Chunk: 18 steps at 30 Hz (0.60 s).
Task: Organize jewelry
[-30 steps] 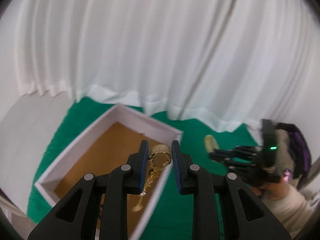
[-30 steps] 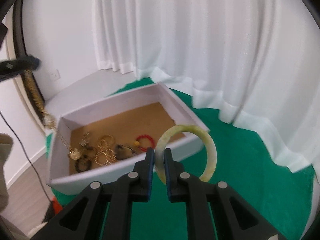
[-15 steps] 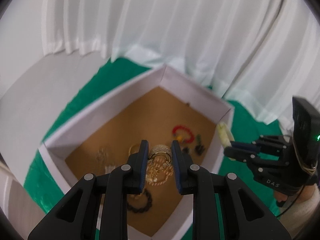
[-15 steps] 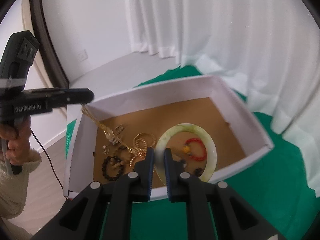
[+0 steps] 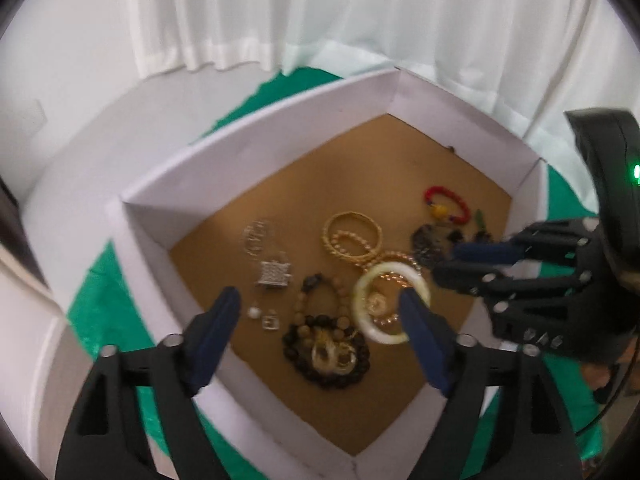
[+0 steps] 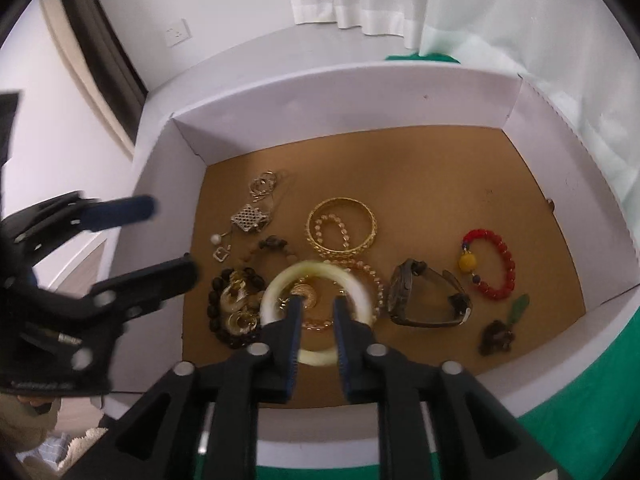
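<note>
Jewelry was being dropped into the box (image 6: 360, 92): both tools' jaws were opening, right tool (image 6: 316, 312) straddling the bangle (image 6: 276, 288), left tool (image 5: 320, 316) spread empty, so withdrawal seemed next.

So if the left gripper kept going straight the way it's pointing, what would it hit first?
Most likely the dark beaded bracelet with gold pieces lying on it, on the box floor. The left gripper has its jaws opening, nothing between them; depth is hard to judge.

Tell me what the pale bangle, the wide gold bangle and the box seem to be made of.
Pale bangle: jade-like stone or glass, glossy, milky green-white. Wide gold bangle: likely gold-toned metal, shiny and patterned; real gold can't be told. Box: cardboard, matte white walls with folded corners, brown floor.
</note>
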Tool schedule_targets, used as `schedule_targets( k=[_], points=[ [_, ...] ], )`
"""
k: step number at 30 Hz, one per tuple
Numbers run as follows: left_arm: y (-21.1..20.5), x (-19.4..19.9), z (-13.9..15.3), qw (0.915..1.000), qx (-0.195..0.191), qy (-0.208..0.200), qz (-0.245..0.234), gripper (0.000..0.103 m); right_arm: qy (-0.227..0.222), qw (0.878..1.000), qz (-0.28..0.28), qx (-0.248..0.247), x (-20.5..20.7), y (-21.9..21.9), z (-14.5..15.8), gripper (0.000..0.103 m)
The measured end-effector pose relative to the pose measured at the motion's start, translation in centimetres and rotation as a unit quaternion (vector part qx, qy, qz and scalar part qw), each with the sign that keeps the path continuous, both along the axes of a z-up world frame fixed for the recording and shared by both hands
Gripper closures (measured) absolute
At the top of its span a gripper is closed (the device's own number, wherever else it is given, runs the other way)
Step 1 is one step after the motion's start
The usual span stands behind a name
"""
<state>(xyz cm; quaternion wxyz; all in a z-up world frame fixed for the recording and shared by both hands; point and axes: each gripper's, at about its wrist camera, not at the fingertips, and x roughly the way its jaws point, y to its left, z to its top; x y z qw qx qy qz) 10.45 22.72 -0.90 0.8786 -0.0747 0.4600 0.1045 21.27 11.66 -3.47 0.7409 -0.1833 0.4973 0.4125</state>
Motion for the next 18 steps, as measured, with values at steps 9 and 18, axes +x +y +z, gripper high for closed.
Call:
schedule_targets(
  k=[9,18],
  points=[
    [-0.9,-1.7,1.3,0.9976,0.012,-0.042,0.055,0.003,-0.098,0.993,-0.064,-0.004,-1.5,-2.8,3.5,0.036],
    [-0.4,-2.6,1.7,0.9952,0.019,-0.053,0.080,0.003,-0.171,0.981,-0.088,-0.013,-3.6,-4.1,5.6,0.036]
  ],
)
